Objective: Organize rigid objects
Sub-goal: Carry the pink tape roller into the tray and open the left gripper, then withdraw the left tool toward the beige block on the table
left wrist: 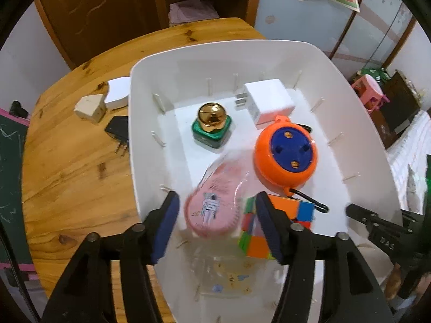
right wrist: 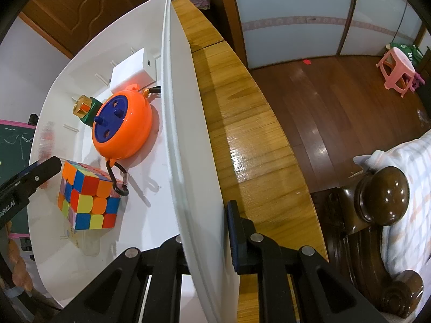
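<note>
A white plastic bin [left wrist: 150, 62] on the wooden table [left wrist: 70, 167] holds a green bottle with a gold cap [left wrist: 212, 125], a white charger [left wrist: 266, 99], an orange and blue round reel [left wrist: 287, 154] with a black clip, and a colour cube [left wrist: 301, 212]. A pink object in clear wrap [left wrist: 212, 207], blurred, lies in the bin between the fingers of my left gripper [left wrist: 215, 197], which is open with a gap beside the left pad. My right gripper [right wrist: 204, 223] is shut on the bin's right wall [right wrist: 186, 134], one finger on each side.
Outside the bin on the left lie a white adapter [left wrist: 117, 92], a beige adapter [left wrist: 90, 107] and a black plug [left wrist: 118, 130]. A bare strip of table [right wrist: 242, 134] runs along the bin's right side. Beyond it are wooden floor, a pink stool [right wrist: 398, 67] and a bed post [right wrist: 382, 193].
</note>
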A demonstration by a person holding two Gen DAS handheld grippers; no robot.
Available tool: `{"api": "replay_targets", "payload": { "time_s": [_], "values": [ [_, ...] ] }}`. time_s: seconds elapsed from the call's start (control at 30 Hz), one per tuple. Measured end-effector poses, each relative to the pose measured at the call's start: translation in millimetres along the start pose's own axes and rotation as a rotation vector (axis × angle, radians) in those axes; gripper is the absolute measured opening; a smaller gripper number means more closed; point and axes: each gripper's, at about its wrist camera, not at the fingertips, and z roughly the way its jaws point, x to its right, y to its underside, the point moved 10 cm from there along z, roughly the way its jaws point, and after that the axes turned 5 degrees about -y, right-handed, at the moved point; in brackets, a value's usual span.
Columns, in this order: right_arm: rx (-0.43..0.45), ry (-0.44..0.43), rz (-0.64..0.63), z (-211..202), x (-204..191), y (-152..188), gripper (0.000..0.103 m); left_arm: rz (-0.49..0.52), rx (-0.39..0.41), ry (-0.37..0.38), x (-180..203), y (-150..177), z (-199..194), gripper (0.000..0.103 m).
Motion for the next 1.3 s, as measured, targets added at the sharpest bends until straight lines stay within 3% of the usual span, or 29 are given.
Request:
{"api": "replay_targets", "payload": {
  "time_s": [0.1,0.23,0.6,0.77,1.3],
  "values": [
    [0.000,0.002,0.001,0,-1,1,0.014,0.013,0.013,0.006,5,0,-5,0.078],
    [-0.001,0.004,0.000,0,0,1,0.014,0.040,0.037,-0.042,5,-1,-12,0.083],
    [0.003,0.015,0.003,0,-1,2,0.014,0.029,0.061,-0.017,0,4,-30,0.083],
    [0.005,0.022,0.005,0,-2,2,0.014,0.027,0.085,-0.042,-9,7,-40,0.083],
    [0.000,0.073,0.007,-2,-11,-2,0.014,-0.123,0.154,-0.174,-112,28,-87,0.083]
  ]
}}
